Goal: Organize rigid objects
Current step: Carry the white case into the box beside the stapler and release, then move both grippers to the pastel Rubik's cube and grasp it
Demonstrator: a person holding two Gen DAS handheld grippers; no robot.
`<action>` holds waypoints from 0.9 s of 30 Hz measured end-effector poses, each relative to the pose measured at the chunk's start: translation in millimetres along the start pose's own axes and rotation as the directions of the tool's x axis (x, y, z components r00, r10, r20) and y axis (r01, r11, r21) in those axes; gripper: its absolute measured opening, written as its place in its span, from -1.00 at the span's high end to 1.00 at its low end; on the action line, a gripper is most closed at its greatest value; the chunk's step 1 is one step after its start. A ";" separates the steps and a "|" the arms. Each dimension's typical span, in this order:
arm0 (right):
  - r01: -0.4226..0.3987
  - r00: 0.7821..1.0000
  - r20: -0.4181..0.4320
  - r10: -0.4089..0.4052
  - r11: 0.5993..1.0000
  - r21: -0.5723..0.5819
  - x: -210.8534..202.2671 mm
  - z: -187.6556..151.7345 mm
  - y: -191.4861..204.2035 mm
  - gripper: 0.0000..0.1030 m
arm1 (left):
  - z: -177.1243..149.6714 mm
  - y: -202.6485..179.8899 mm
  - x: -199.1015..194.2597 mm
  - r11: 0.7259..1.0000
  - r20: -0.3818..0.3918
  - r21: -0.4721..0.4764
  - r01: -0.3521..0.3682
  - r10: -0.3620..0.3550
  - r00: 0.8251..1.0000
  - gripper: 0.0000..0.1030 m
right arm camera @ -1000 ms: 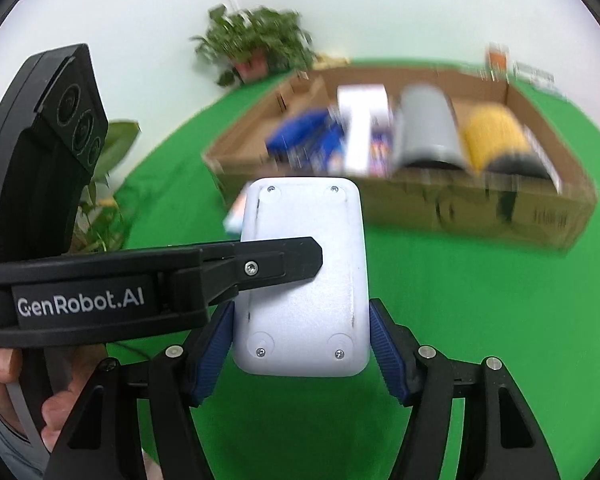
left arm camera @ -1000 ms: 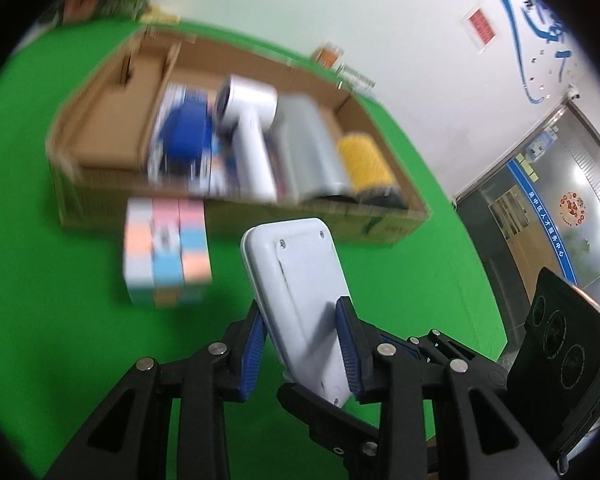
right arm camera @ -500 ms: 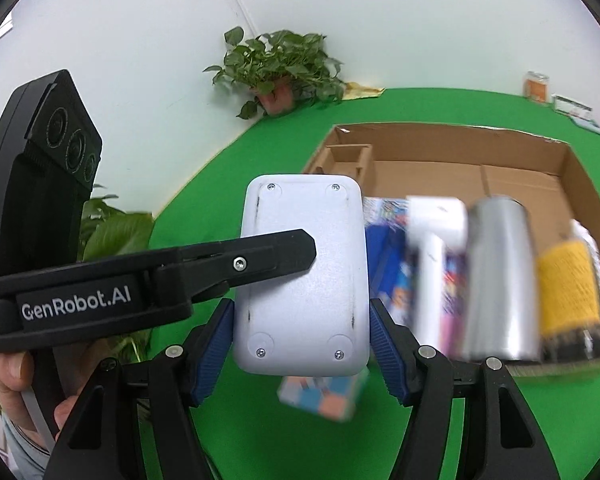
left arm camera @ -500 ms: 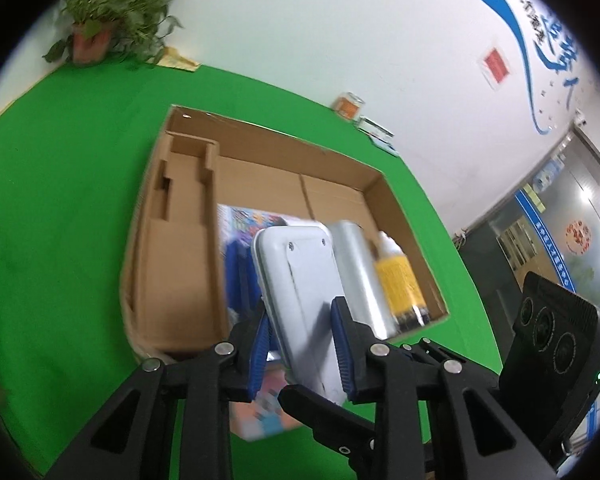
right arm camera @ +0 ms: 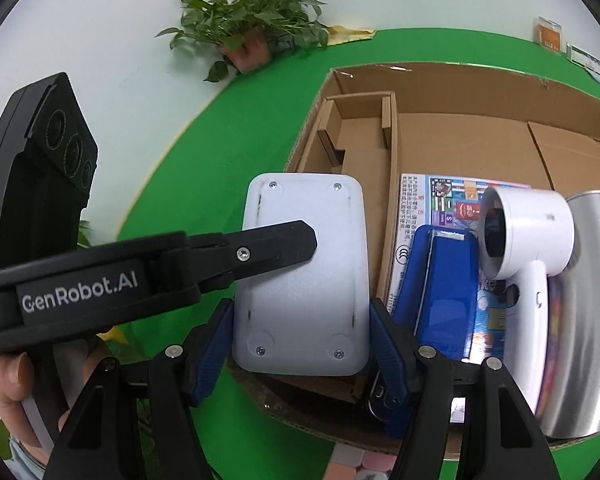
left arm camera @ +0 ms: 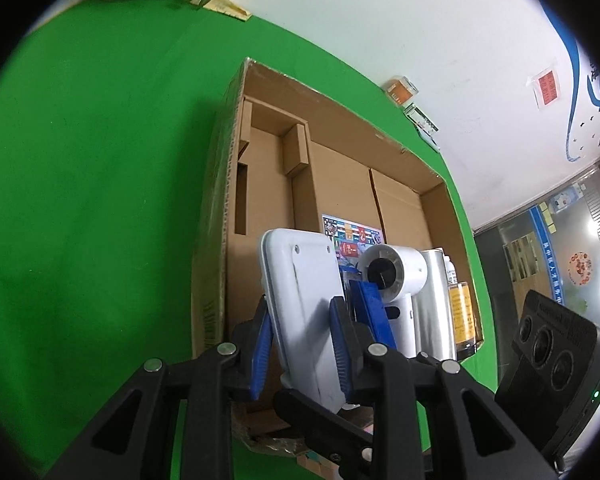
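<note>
Left gripper (left arm camera: 304, 340): black skeletal linkage arms with triangular cut-outs, round silver pivot pins, blue ribbed pads on the jaws. Seen side-on from the right wrist view (right arm camera: 276, 246): long black finger bar with one silver screw, white "GenRobot.AI" lettering on the body, black ridged camera block (right arm camera: 40, 140) bearing three round lenses. Right gripper (right arm camera: 300, 344): same black linkage, silver pins, blue ribbed pads. Its camera block (left arm camera: 556, 364): three lenses, small green indicator light. Hand (right arm camera: 16, 392) at the lower left edge, wrapped around a pale grey handle.
</note>
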State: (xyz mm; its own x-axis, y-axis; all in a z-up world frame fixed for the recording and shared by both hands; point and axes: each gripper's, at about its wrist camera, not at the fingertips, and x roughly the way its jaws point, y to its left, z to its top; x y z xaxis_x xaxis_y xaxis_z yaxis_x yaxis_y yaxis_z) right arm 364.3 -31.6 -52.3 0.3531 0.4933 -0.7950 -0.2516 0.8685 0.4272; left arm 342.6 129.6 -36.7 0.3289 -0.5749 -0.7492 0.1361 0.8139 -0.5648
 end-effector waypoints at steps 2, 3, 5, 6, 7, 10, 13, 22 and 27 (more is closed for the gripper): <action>0.008 1.000 0.006 -0.008 1.000 0.011 0.4 -2.0 -0.7 -0.23 | 0.8 4.0 0.7 1.000 -0.004 -0.006 0.015 -0.015 1.000 0.49; 0.016 1.000 0.007 -0.016 1.000 0.011 0.2 -3.7 -0.6 -0.23 | 1.8 4.9 1.4 1.000 -0.008 -0.004 0.020 -0.020 1.000 0.48; 0.027 1.000 0.009 -0.027 1.000 0.015 0.8 -4.5 -0.6 -0.24 | 3.4 6.3 3.0 1.000 -0.018 -0.004 0.030 -0.030 0.999 0.47; 0.025 1.000 0.007 -0.025 0.999 0.020 1.4 -4.4 -0.7 -0.27 | 5.2 7.4 3.7 1.000 -0.019 -0.010 0.029 -0.029 0.999 0.46; 0.017 1.000 0.001 -0.017 1.000 0.024 2.0 -4.4 -0.6 -0.29 | 5.9 7.3 3.8 1.000 -0.018 -0.017 0.020 -0.020 1.000 0.47; 0.007 1.000 -0.002 -0.007 1.000 0.028 -5.5 -9.9 1.2 -0.36 | 2.0 0.6 -4.4 0.999 0.031 -0.008 -0.047 0.047 0.998 0.38; 0.005 0.997 0.080 -0.005 1.000 0.006 -30.1 -19.4 -1.4 -0.82 | -9.2 -21.3 -34.4 0.991 0.174 0.050 -0.122 0.112 0.978 0.26; 0.219 0.917 0.353 -0.182 0.974 -0.066 -95.3 -116.3 -28.6 -0.99 | -103.3 -89.3 -89.5 0.884 0.587 0.165 -0.438 0.269 0.764 -0.99; 0.176 0.940 0.309 -0.144 0.981 -0.078 -88.2 -150.5 -39.6 -0.99 | -133.9 -89.4 -88.1 0.863 0.595 0.130 -0.488 0.326 0.735 -0.99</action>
State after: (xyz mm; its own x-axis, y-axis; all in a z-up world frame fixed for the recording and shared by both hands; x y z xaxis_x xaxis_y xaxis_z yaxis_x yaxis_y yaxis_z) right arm 207.5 -116.8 -63.9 0.6470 0.3536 -0.6756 -0.2552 0.9353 0.2451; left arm 176.3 96.2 33.4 0.8421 -0.1073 -0.5286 0.0784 0.9939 -0.0770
